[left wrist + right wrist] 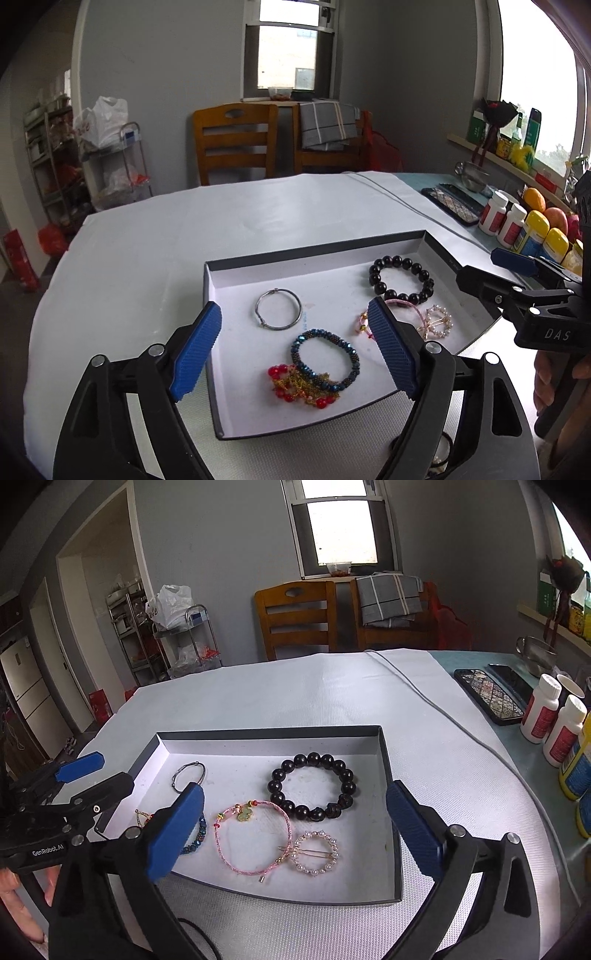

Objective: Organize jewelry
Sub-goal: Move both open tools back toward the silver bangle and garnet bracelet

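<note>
A shallow dark-rimmed tray (314, 253) with a white floor lies on the white-covered table. In it are a silver ring bangle (277, 328), a blue beaded bracelet (321, 331) lying on a red and gold chain (295, 387), a black bead bracelet (314, 758), a pink cord bracelet (255, 806) and a pearl hair clip (334, 853). My left gripper (294, 308) hangs open above the tray's near left part, nothing between its blue pads. My right gripper (295, 789) stands wide open over the tray's near right part, also empty. Each gripper shows at the other view's edge.
A grey cable (424, 698) runs across the cloth right of the tray. Beyond it lie a phone (487, 694), white pill bottles (541, 712), yellow bottles and fruit (535, 199). Two wooden chairs (295, 616) stand behind the table. A hand holds each gripper.
</note>
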Demonstrator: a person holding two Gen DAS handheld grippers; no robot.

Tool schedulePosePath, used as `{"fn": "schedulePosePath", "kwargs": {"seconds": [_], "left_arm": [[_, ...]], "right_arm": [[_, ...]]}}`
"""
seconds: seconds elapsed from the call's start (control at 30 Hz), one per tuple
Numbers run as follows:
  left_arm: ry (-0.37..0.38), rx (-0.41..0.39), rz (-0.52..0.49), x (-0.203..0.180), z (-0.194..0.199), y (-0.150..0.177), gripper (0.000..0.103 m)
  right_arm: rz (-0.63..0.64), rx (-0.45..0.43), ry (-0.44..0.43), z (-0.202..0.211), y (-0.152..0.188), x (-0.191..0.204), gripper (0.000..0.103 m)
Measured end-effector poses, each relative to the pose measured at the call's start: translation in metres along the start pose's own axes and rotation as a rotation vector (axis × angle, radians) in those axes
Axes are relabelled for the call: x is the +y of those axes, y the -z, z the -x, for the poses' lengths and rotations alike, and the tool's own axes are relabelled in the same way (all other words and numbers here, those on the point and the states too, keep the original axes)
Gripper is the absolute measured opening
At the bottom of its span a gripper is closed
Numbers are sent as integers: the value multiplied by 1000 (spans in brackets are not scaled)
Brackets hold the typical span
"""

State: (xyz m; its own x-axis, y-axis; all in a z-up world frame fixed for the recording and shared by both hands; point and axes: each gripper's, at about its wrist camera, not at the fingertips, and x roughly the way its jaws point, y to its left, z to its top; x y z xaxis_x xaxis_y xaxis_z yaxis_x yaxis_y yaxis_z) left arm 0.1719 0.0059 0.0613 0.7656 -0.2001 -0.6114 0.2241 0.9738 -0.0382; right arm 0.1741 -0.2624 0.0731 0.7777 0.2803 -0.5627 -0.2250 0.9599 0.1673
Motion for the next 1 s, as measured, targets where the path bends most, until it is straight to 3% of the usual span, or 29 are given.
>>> {"fn": "schedulePosePath", "kwargs": {"seconds": [0.43,0.77,1.0], "left_arm": [[2,-10,-47,12,68,32,92],[40,56,-59,12,81,76,93],[87,122,-129,-6,76,107,93]], "right_arm": [[97,-21,-28,68,20,10,97],[161,54,-47,76,68,14,97],[190,102,-75,81,98,20,97]]}}
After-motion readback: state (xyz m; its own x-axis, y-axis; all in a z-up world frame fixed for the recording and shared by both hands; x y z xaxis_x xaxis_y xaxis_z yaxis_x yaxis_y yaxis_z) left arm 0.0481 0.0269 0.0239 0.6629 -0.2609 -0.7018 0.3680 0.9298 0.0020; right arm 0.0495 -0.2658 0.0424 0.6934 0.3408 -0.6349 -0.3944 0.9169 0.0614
